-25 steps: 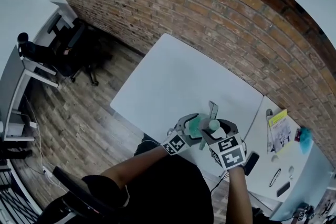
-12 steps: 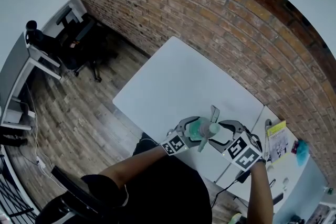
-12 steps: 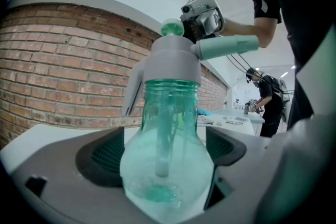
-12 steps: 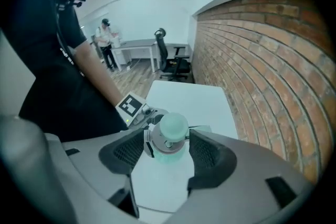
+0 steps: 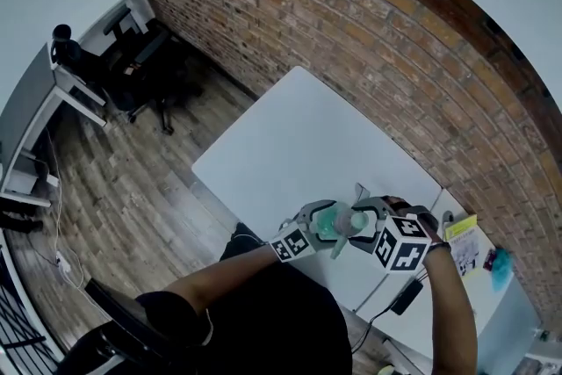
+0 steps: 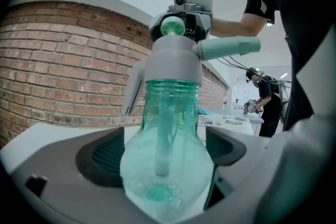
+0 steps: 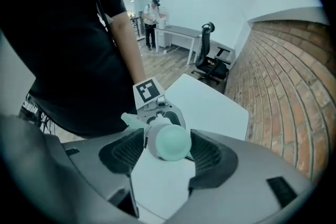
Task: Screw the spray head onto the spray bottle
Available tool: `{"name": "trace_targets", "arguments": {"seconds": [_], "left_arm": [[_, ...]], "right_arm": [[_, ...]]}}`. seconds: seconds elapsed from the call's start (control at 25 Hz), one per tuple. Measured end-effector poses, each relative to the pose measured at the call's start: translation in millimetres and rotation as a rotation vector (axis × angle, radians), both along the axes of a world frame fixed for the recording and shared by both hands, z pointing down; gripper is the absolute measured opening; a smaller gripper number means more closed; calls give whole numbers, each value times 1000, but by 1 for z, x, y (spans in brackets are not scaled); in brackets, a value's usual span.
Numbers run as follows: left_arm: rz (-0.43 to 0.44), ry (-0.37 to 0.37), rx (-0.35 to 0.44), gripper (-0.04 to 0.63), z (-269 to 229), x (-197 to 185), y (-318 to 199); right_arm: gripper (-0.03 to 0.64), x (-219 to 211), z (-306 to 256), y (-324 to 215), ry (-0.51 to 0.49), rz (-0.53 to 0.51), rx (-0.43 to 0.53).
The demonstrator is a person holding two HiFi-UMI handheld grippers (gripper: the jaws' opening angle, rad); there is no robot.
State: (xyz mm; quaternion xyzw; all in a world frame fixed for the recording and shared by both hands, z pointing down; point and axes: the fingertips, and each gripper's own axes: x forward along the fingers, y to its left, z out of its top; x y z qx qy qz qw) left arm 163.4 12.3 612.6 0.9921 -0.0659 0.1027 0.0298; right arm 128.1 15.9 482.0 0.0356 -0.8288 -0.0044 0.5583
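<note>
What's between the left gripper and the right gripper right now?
The green spray bottle with its spray head on top, clear in the head view. The left gripper clamps the bottle; the right gripper grips the head.

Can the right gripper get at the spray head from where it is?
Likely yes: the right gripper sits over the spray head from above, pads flanking its green cap, seemingly gripping. Nothing blocks it; the left gripper holds the spray bottle lower down.
</note>
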Motion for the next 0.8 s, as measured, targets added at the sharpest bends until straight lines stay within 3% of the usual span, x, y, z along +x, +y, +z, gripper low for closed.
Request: {"name": "trace_targets", "arguments": {"seconds": [0.24,0.36,0.44,0.6,0.8], "left_arm": [[-5,0,-4,479,-1,-1,0],[-16,2,-3,479,0,-1,0],[-19,3,-1,479,-1,-1,1],[-24,4,-1,479,-1,-1,0],[-25,3,-3,479,-1,-1,0]], "right_arm": [[261,5,21,4,173,-232,38],[261,5,29,2,221,-272,59],[261,4,30,3,220,-243,38],[261,1,29,1,182,-58,-48],[261,0,29,-2,133,100,-64]]}}
